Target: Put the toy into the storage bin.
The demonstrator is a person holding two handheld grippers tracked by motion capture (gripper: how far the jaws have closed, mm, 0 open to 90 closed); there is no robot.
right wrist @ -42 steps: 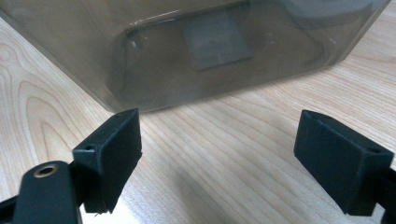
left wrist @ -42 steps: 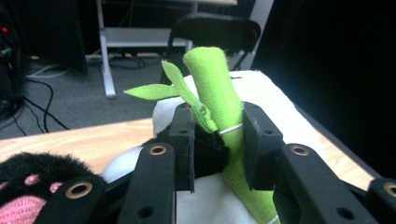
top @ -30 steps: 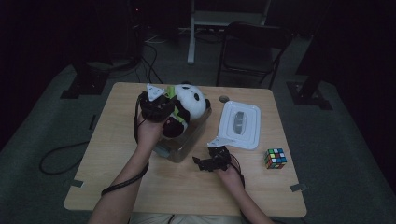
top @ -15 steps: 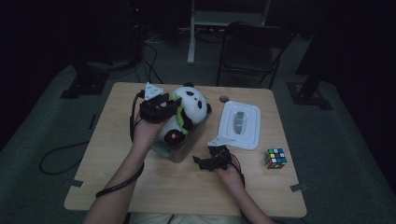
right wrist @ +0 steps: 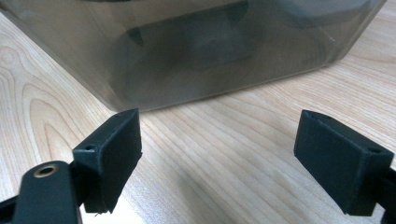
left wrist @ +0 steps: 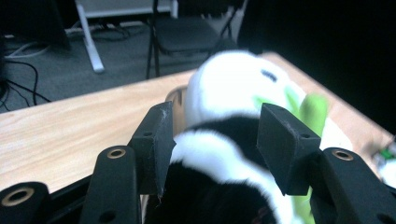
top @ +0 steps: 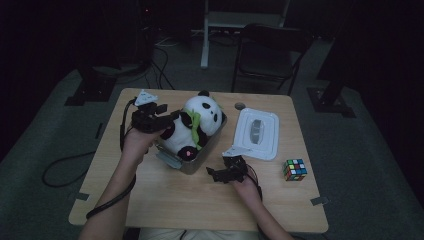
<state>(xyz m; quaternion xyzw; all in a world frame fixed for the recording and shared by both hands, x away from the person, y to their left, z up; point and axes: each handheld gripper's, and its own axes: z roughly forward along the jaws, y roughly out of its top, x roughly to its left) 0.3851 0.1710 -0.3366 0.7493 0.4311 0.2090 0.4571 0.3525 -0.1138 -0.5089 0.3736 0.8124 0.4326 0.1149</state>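
Tool, left [left wrist: 212, 140]: clenching the plush panda [top: 195, 125], lowering it into the clear bin [top: 192, 164] mid-counter [top: 165, 210]. Tool, right [right wrist: 219, 158]: released, jaws hanging wide just beside the bin's wall. Next move, likely: seating the panda fully, then letting go.

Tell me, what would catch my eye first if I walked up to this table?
Most likely the black-and-white toy panda, sitting in a clear plastic box near the middle of the table, with the left tool closed around its body. Next, the colourful puzzle cube stands alone near the right edge, beside a white lid lying flat. The right tool rests open on the wood just in front of the box.
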